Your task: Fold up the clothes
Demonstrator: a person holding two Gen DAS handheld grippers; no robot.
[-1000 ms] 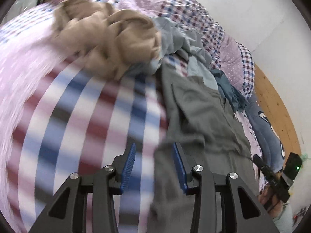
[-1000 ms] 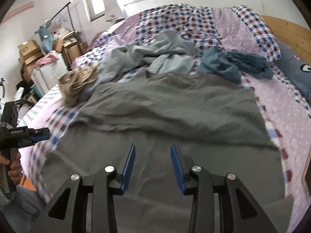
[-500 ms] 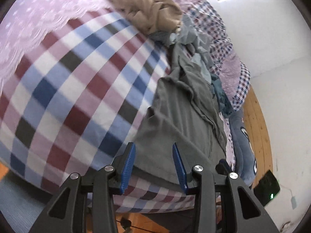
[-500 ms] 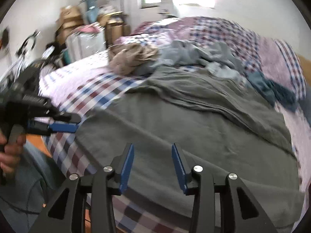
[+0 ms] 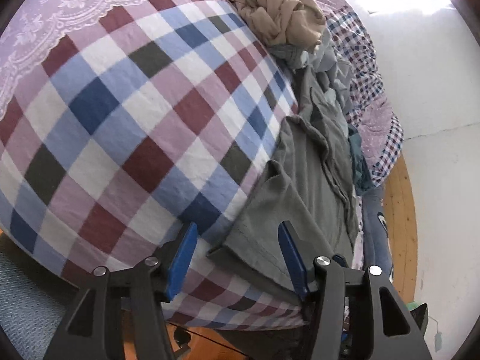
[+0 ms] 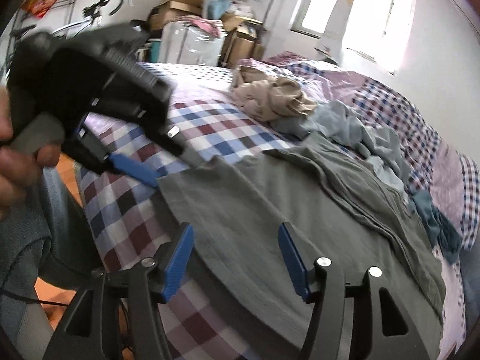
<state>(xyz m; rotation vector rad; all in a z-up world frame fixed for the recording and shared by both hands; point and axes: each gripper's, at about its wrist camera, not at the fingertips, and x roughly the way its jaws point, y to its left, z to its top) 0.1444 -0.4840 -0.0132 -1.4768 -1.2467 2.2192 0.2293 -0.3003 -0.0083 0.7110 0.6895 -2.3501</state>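
Bed (image 5: 126, 114): covered by a checked sheet in blue, maroon, white and grey, with a lilac lace-patterned cloth at its far left corner. The near edge of the mattress is seen rounding down to an orange floor.

Grey shirt (image 6: 300, 219): spread flat across the near part of the bed, its hem lying along the mattress edge. One corner of the hem (image 5: 240, 240) is seen overhanging the edge slightly, and a ridge of folds is seen along the far side.

Left gripper (image 5: 237, 252): held low at the bed edge; its fingers are spread and opening, with the hem corner lying between them but not pinched. In the right wrist view it (image 6: 135, 171) is seen in a hand (image 6: 18, 156) at the shirt's left corner, blurred.

Right gripper (image 6: 235, 255): held over the near hem; its fingers are spread and opening, with grey cloth beneath them and nothing clamped.

Other clothes: a beige heap (image 6: 270, 99), a pale blue-grey garment (image 6: 354, 126) and a teal garment (image 6: 438, 225) are left along the far side, beyond the shirt.

Open room: bare checked sheet is left free to the left of the shirt.
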